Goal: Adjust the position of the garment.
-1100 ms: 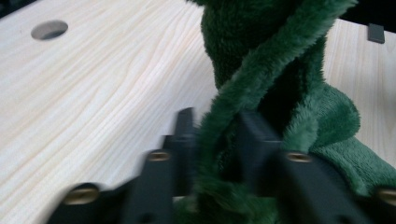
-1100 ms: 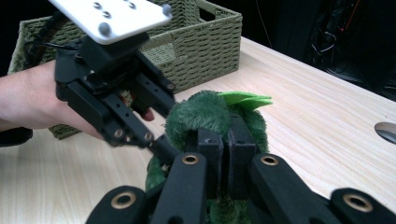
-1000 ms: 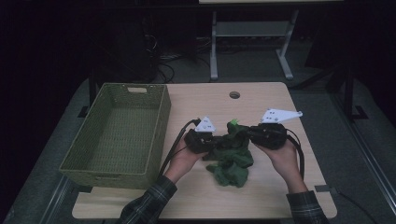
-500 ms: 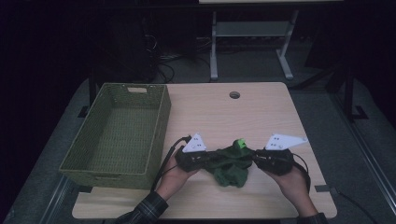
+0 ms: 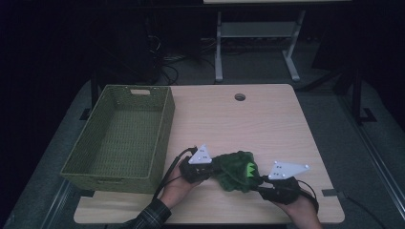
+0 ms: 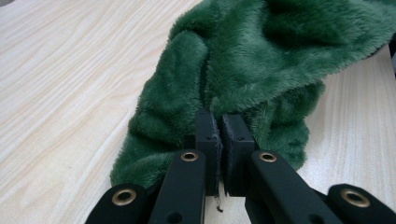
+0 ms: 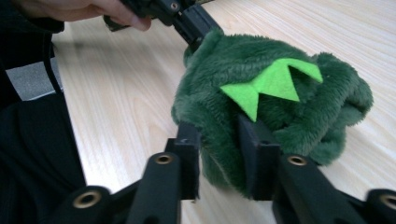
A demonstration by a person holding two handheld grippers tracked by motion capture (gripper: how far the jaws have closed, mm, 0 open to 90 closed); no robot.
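Note:
A dark green plush cloth [image 5: 234,171] with a light green felt spike [image 7: 266,86] lies bunched on the table near its front edge. My left gripper [image 5: 215,168] is at the plush's left end, shut on a fold of the fur [image 6: 243,60], the pads [image 6: 208,135] almost meeting. My right gripper [image 5: 255,183] is at the plush's right end. Its jaws have just been opening; they stand apart with a thick fold of plush [image 7: 219,140] loose between them. Beyond the plush, the right gripper view has the left gripper [image 7: 194,35] and the hand that holds it.
A green woven basket [image 5: 165,129] stands with nothing in it on the left part of the wooden table [image 5: 267,129]. The tabletop has a round cable hole [image 5: 239,97] near its far edge. Dark floor, cables and a desk frame lie behind.
Both hands came down and toward the table's near edge, setting the plush on the tabletop. The right jaws have parted around their fold; the left jaws stay clamped.

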